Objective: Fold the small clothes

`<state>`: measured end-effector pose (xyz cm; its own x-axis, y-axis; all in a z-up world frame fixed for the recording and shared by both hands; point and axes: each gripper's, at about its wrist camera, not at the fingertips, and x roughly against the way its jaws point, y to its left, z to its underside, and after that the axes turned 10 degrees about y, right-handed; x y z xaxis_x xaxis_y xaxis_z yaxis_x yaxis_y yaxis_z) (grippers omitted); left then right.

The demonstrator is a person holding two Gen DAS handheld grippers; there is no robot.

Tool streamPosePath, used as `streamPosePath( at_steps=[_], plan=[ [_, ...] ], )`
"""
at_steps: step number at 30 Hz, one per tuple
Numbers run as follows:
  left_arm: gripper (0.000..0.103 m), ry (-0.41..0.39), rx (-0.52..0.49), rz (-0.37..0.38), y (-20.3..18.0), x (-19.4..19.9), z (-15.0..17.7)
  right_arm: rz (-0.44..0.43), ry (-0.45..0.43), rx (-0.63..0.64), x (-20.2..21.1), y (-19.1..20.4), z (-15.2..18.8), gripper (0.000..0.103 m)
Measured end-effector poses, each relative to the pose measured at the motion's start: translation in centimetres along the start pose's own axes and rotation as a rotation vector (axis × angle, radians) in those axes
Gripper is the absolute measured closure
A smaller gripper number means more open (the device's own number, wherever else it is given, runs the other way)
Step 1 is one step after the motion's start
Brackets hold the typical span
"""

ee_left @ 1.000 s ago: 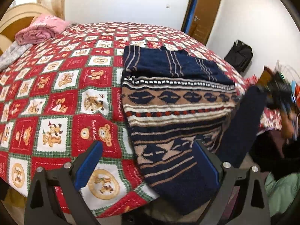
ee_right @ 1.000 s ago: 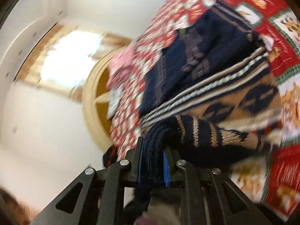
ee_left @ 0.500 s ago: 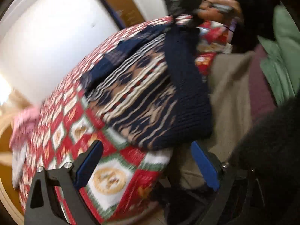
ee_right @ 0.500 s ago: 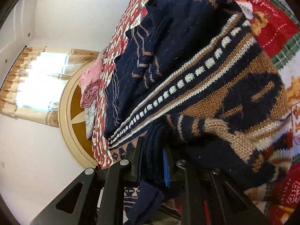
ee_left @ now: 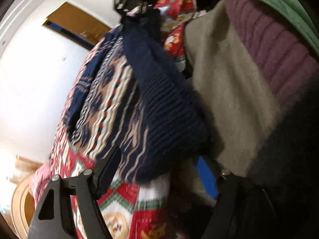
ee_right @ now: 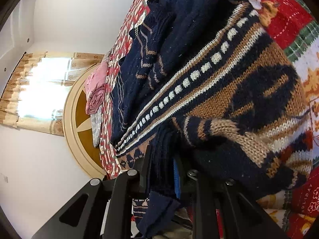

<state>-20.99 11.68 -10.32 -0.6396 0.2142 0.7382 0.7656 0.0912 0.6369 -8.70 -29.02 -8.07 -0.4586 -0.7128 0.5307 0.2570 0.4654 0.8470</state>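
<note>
Right tool (ee_right: 161,171) clamps the sweater (ee_right: 229,91) edge; left tool (ee_left: 157,171), jaws closing, straddles its ribbed hem (ee_left: 169,119) just ahead; nothing pinched yet.

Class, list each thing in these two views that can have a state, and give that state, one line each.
Sweater: partly folded on the bedspread, hem hanging over the edge.
Right claw: shut on the sweater's navy edge.
Left claw: closing, sweater hem between its fingers, not yet gripped.
Bedspread: spread flat.
Pink cloth: bunched by the headboard.
</note>
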Motion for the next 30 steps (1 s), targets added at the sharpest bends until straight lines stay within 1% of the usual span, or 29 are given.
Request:
streamPosePath(
  at_steps=[2,4,5,6,7,8,9,10,11,12,14,15,17,18,20,21,22,23,24,25,26,27,28,29,30],
  plan=[
    [0.026,0.003,-0.012,0.025,0.2,-0.5,-0.8,-0.001,0.001,0.003,0.1,0.0,0.1,0.085],
    [0.031,-0.003,0.007,0.067,0.9,-0.6,-1.2,-0.001,0.005,-0.001,0.1,-0.2,0.2,0.085],
    [0.044,-0.011,0.026,0.109,1.3,-0.5,-1.3,-0.004,0.008,-0.007,0.2,-0.3,0.2,0.085],
    [0.068,-0.014,0.050,0.176,1.9,-0.6,-1.4,-0.005,0.011,-0.011,0.3,-0.3,0.2,0.085],
    [0.081,-0.016,0.097,0.274,2.9,-0.7,-1.5,-0.005,0.015,-0.013,0.4,-0.3,0.3,0.085],
    [0.085,-0.016,0.166,0.335,4.1,-1.0,-1.6,-0.002,0.016,-0.009,0.5,-0.2,0.3,0.085],
    [0.085,-0.021,0.242,0.378,5.4,-1.2,-1.5,0.002,0.017,-0.005,0.7,-0.1,0.4,0.085],
    [0.085,-0.028,0.295,0.404,6.2,-1.4,-1.3,0.002,0.019,-0.003,0.8,0.1,0.4,0.084],
    [0.086,-0.043,0.371,0.431,7.6,-1.4,-1.1,-0.008,0.022,-0.005,0.8,0.4,0.4,0.083],
    [0.086,-0.066,0.443,0.459,8.9,-1.3,-0.9,-0.023,0.026,-0.007,0.9,0.6,0.4,0.083],
    [0.086,-0.138,0.620,0.539,12.3,-0.9,-0.3,-0.045,0.024,-0.003,1.1,1.2,-0.1,0.083],
    [0.086,-0.161,0.686,0.556,13.6,-0.9,-0.1,-0.050,0.013,-0.001,1.3,1.5,-0.5,0.083],
    [0.086,-0.189,0.829,0.558,16.8,-1.5,0.0,-0.069,-0.021,-0.017,1.6,1.7,-1.5,0.083],
    [0.086,-0.187,0.885,0.554,18.0,-2.0,0.0,-0.070,-0.036,-0.025,1.7,1.7,-1.9,0.083],
    [0.085,-0.158,1.026,0.540,21.0,-4.2,0.1,-0.032,-0.080,-0.040,1.9,1.2,-2.6,0.083],
    [0.081,-0.134,1.092,0.531,22.1,-5.5,0.4,-0.019,-0.095,-0.060,2.0,0.7,-2.9,0.081],
    [0.080,-0.097,1.173,0.529,23.3,-7.3,1.0,-0.030,-0.094,-0.088,2.2,0.0,-3.0,0.078],
    [0.080,-0.061,1.239,0.534,23.9,-9.0,1.6,-0.058,-0.091,-0.124,2.4,-0.7,-2.9,0.078],
    [0.080,-0.020,1.298,0.535,24.6,-10.7,2.2,-0.089,-0.096,-0.147,2.9,-1.2,-2.8,0.074],
    [0.079,0.026,1.346,0.528,25.1,-12.1,2.9,-0.105,-0.113,-0.152,3.7,-1.6,-2.6,0.057],
    [0.078,0.067,1.390,0.527,25.3,-13.2,3.7,-0.100,-0.151,-0.133,4.9,-1.7,-2.4,0.045],
    [0.077,0.081,1.419,0.536,25.3,-13.7,4.2,-0.099,-0.190,-0.105,6.0,-1.7,-2.1,0.025],
    [0.077,0.064,1.444,0.562,25.2,-13.7,4.9,-0.093,-0.249,-0.069,7.5,-1.5,-1.6,0.017],
    [0.076,0.042,1.452,0.576,25.0,-13.3,5.3,-0.073,-0.315,-0.029,9.2,-1.3,-1.0,0.017],
    [0.074,0.020,1.444,0.568,24.7,-12.6,5.7,-0.047,-0.354,0.006,10.1,-0.6,-0.7,0.017]
  ],
)
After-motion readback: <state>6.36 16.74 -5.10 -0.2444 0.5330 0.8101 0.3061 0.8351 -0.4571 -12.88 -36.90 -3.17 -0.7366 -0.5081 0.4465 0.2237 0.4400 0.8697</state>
